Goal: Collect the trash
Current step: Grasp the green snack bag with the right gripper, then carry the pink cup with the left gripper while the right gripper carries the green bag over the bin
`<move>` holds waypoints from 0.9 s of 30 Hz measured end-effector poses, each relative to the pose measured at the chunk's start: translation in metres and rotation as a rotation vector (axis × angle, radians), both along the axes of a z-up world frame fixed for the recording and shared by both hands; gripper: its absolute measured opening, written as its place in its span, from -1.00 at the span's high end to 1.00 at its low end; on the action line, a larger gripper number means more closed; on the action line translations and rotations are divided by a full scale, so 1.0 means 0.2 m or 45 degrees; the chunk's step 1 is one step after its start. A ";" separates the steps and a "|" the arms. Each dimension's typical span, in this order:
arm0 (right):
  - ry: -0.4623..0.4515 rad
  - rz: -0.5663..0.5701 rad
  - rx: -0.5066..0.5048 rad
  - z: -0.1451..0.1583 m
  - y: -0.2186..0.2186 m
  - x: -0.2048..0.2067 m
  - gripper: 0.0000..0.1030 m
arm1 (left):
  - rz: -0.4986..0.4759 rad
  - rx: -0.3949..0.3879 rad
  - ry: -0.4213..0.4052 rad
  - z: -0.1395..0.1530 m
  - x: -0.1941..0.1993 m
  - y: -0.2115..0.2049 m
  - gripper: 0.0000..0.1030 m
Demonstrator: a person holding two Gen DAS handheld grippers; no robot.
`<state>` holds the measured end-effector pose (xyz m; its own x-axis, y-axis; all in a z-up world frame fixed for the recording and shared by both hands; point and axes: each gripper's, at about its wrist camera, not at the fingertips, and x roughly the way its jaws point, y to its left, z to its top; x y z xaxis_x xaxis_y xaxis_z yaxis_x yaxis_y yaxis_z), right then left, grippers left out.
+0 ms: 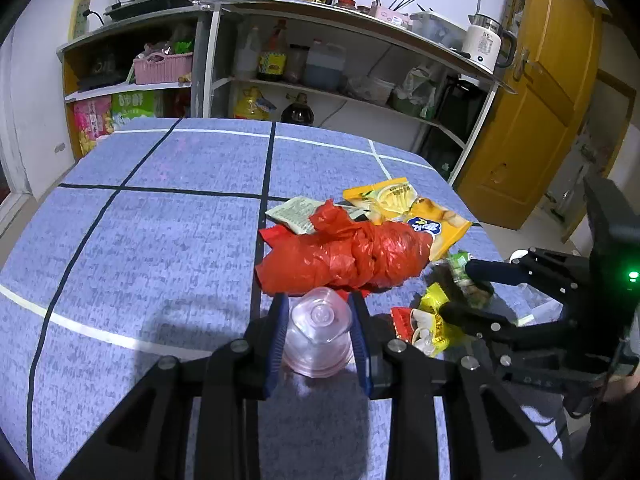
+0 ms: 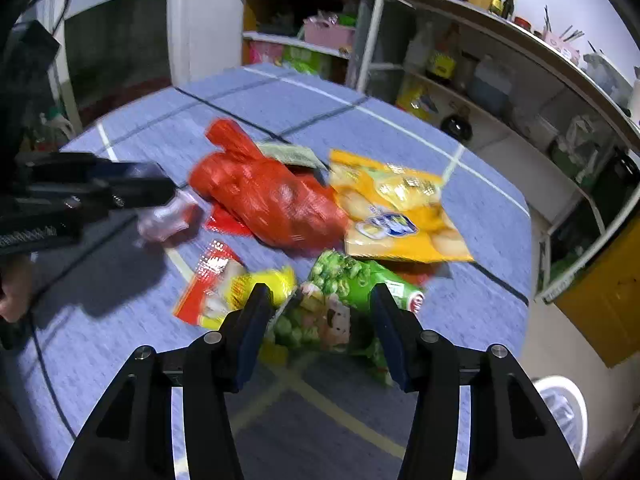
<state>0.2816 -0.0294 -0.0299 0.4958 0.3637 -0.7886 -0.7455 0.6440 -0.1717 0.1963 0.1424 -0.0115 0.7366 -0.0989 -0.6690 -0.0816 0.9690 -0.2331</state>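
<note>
My left gripper (image 1: 318, 316) is shut on a clear plastic cup (image 1: 319, 330), held just above the blue cloth; it also shows in the right wrist view (image 2: 164, 216). Beyond it lie a crumpled red plastic bag (image 1: 348, 256), a yellow snack bag (image 1: 416, 212) and a printed paper (image 1: 296, 212). My right gripper (image 2: 318, 304) is open, its jaws on either side of a green snack wrapper (image 2: 340, 292). A yellow and red wrapper (image 2: 224, 292) lies just left of it. The right gripper also appears in the left wrist view (image 1: 464, 288).
The table (image 1: 160, 220) has a blue cloth with dark and white lines. Kitchen shelves (image 1: 320, 92) with bottles, pans and a kettle stand behind it. A yellow door (image 1: 532, 112) is at the right. A white bin (image 2: 560, 404) stands on the floor by the table's corner.
</note>
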 end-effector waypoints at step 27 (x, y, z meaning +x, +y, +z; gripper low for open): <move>-0.029 -0.319 0.203 0.22 -0.38 -0.07 0.79 | -0.133 -0.015 -0.102 0.16 0.00 -0.27 0.39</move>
<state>0.2686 -0.1059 0.0134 0.6025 0.3462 -0.7191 -0.5570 0.8277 -0.0682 0.1963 0.0879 0.0207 0.7728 -0.1855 -0.6069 0.0387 0.9683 -0.2466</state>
